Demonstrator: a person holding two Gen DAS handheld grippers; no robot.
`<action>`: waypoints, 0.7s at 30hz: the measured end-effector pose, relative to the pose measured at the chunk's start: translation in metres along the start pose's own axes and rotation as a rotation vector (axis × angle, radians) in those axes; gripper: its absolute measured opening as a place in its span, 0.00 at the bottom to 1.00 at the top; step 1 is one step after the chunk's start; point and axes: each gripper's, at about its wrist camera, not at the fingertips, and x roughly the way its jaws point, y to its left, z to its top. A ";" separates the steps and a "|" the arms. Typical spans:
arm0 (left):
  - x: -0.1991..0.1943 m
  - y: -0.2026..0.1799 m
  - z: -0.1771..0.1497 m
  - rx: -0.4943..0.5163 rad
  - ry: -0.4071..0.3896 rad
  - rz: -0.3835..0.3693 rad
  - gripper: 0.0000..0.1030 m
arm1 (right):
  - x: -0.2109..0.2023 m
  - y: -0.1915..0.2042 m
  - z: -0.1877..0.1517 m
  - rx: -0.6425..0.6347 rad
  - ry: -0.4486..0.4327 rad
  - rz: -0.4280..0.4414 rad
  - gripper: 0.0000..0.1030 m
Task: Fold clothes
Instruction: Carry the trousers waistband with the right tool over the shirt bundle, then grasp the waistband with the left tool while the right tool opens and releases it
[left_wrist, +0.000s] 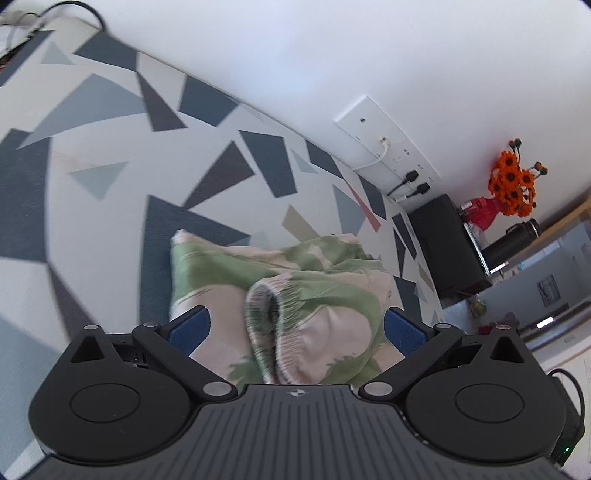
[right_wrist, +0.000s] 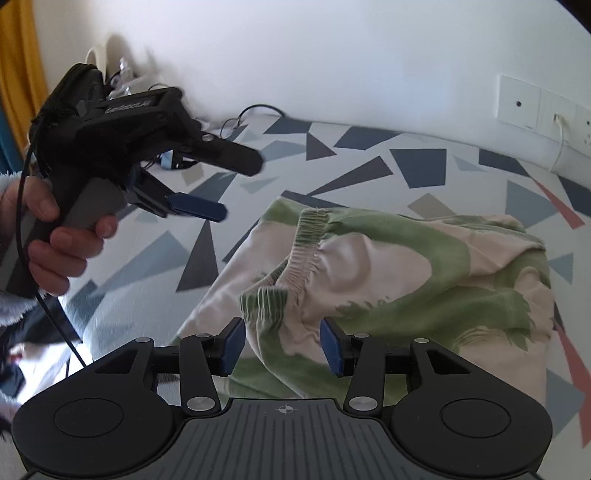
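A green and pale pink garment (left_wrist: 295, 273) (right_wrist: 399, 280) lies crumpled on a bed sheet (left_wrist: 110, 155) (right_wrist: 369, 158) printed with grey and blue triangles. Its elastic waistband (left_wrist: 264, 325) (right_wrist: 306, 254) is folded over on top. My left gripper (left_wrist: 297, 330) is open wide, its blue pads on either side of the cloth and clear of it. In the right wrist view a hand (right_wrist: 55, 236) holds that left gripper (right_wrist: 236, 188) above the sheet, left of the garment. My right gripper (right_wrist: 282, 347) is open; a waistband corner lies between its pads without being pressed.
A white wall runs behind the bed, with a socket panel (left_wrist: 384, 147) (right_wrist: 535, 107) and plugged cables. Beside the bed stand a black cabinet (left_wrist: 443, 243), a red vase of orange flowers (left_wrist: 513, 184) and a black flask (left_wrist: 517, 236). Loose cables (right_wrist: 251, 114) lie at the sheet's far edge.
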 end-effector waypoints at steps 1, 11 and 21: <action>0.008 -0.003 0.004 0.010 0.017 0.000 0.99 | 0.005 0.002 0.000 -0.002 0.000 0.004 0.41; 0.065 -0.014 0.003 0.103 0.135 0.095 0.80 | 0.040 0.032 -0.018 -0.172 0.049 0.001 0.09; 0.035 -0.031 0.000 0.162 -0.008 0.079 0.10 | 0.022 0.031 -0.016 -0.174 0.009 0.037 0.07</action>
